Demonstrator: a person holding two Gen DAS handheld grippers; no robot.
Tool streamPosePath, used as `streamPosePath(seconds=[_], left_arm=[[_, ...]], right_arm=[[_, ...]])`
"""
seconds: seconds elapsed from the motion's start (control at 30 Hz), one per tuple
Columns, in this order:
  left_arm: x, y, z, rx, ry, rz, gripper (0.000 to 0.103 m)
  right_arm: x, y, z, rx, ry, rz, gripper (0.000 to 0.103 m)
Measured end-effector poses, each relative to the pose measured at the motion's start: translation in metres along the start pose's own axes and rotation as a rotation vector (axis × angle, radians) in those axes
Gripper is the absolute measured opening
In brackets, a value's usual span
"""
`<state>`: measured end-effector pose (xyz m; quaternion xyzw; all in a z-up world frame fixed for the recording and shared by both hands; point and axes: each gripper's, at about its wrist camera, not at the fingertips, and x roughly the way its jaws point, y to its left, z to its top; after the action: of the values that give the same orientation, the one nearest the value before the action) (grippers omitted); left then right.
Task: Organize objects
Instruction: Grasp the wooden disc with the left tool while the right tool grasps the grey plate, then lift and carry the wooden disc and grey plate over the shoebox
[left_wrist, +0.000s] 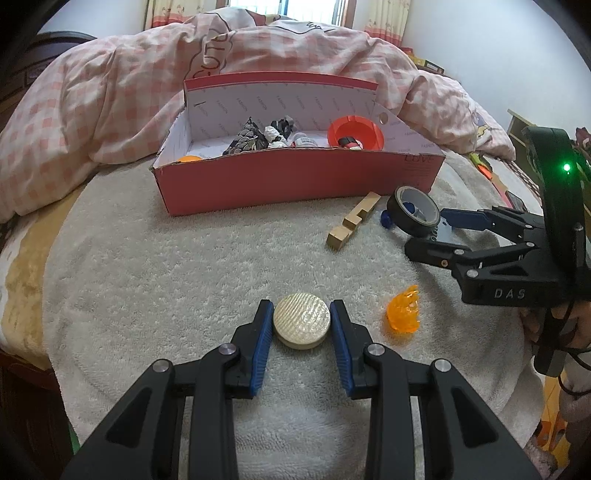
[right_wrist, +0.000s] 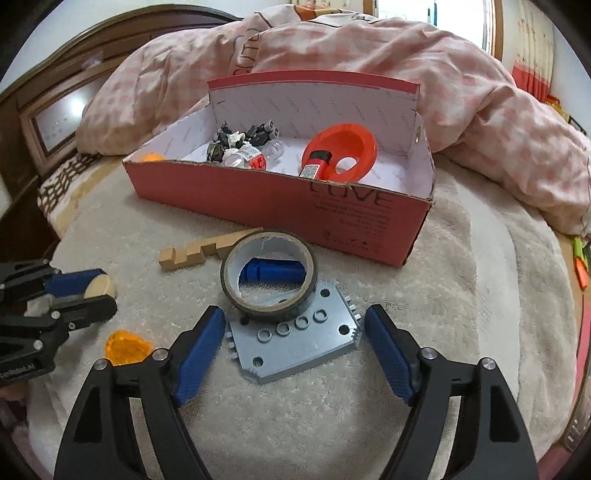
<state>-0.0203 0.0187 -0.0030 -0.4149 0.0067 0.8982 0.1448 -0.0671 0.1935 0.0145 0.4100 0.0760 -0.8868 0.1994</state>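
Observation:
My left gripper (left_wrist: 301, 308) is shut on a round cream disc (left_wrist: 301, 321) just above the beige towel; the right wrist view shows that grip from the side, on the disc (right_wrist: 99, 288). My right gripper (right_wrist: 294, 313) stands open, its blue pads on either side of a flat grey plate (right_wrist: 303, 343) with holes and toothed edges. A dark tape roll (right_wrist: 269, 275) leans on the plate's far edge, with a blue cylinder (right_wrist: 271, 271) behind it. A notched wooden block (left_wrist: 354, 221) and an orange translucent piece (left_wrist: 403, 310) lie loose on the towel.
A pink cardboard box (left_wrist: 295, 181) stands at the back of the towel, holding an orange funnel (left_wrist: 354, 133), an orange ball (left_wrist: 190, 158), a small bottle and dark toys. A checked duvet (left_wrist: 110, 103) is heaped behind it. A hand (left_wrist: 569, 325) holds the right gripper.

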Motion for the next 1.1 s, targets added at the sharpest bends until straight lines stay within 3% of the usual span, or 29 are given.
streamPosePath(seconds=[0.57,1.1], left_arm=[[-0.006,0.001,0.006,-0.02,-0.003,-0.006,0.03],[-0.012,0.004,0.02,-0.024,-0.027,-0.019,0.03]], right_arm=[[-0.043,0.013,-0.031,0.062,-0.041,0.05,0.073],[-0.062,0.012,-0.024,0.1,-0.084,0.077,0.073]])
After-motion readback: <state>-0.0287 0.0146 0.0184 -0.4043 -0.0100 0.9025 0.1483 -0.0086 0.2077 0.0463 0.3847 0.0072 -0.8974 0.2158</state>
